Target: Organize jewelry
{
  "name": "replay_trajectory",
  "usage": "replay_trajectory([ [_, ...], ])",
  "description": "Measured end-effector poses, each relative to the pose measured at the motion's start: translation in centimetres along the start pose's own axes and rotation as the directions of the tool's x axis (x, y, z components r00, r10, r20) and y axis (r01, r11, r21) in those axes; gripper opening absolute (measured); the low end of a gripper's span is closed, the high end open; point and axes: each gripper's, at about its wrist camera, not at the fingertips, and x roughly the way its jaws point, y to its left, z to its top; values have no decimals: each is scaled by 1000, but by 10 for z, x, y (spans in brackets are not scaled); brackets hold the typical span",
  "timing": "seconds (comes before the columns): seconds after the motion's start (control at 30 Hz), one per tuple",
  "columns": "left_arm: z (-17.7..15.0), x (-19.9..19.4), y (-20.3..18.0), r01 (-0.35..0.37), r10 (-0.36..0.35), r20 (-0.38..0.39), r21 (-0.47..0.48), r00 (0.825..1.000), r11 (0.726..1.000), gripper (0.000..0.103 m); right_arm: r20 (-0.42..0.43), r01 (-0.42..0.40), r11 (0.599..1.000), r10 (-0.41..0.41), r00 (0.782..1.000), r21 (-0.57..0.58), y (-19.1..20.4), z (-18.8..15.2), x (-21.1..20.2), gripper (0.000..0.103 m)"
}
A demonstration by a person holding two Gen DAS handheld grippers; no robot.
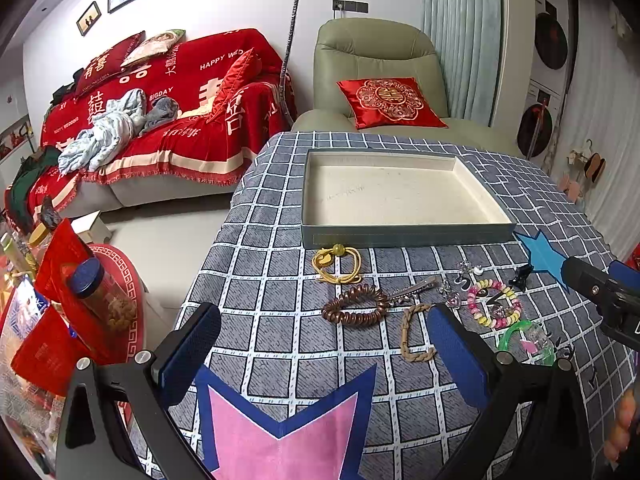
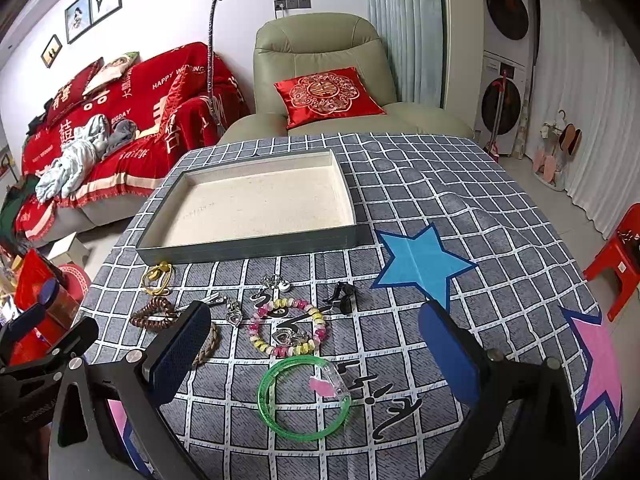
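Note:
An empty cream-lined grey tray (image 1: 404,236) (image 2: 248,246) sits on the checked tablecloth. In front of it lie jewelry pieces: a yellow cord bracelet (image 1: 337,265) (image 2: 157,278), a brown coil bracelet (image 1: 354,305) (image 2: 154,314), a braided bracelet (image 1: 414,334), a pink-yellow bead bracelet (image 1: 494,307) (image 2: 289,326), a green bangle (image 2: 303,396) (image 1: 524,338), a silver hair clip (image 1: 412,291) and a black clip (image 2: 342,296). My left gripper (image 1: 324,344) is open, hovering before the brown coil. My right gripper (image 2: 316,352) is open above the green bangle and bead bracelet.
Blue star (image 2: 420,264) and pink star (image 1: 280,428) patches mark the cloth. A red-covered sofa (image 1: 160,112) and green armchair (image 1: 380,80) stand behind the table. Red packets and a jar (image 1: 100,300) sit at the left. A red stool (image 2: 616,260) stands right.

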Motion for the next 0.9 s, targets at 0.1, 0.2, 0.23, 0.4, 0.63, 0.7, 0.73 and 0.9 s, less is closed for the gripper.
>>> replay_trajectory([
  [0.1,0,0,0,1,-1,-1,0,1000,1000,103,0,0,1000,0,1000,0,1,-1,0,103],
  [0.2,0,0,0,0,0,0,2,1000,1000,103,0,-1,1000,1,1000,0,1,0,0,103],
  [0.23,0,0,0,0,0,-1,1,1000,1000,103,-1,0,1000,0,1000,-1,0,0,0,103],
  [0.4,-1,2,1,0,0,-15,6,1000,1000,103,-7,2,1000,-2,1000,0,3,-4,0,103],
  [0.63,4,33,22,24,-29,-117,-47,993,999,103,-66,33,999,-33,997,-3,-5,-15,11,103],
  [0.7,4,43,28,42,-51,-145,-64,988,997,103,-98,48,999,-48,994,-6,-10,-20,16,103],
  [0.73,5,49,31,48,-58,-156,-69,986,996,103,-117,54,999,-54,992,-6,-15,-22,19,103],
  [0.9,9,73,30,63,-67,-189,-28,980,998,103,-206,82,997,-81,975,-3,-31,-36,34,103],
])
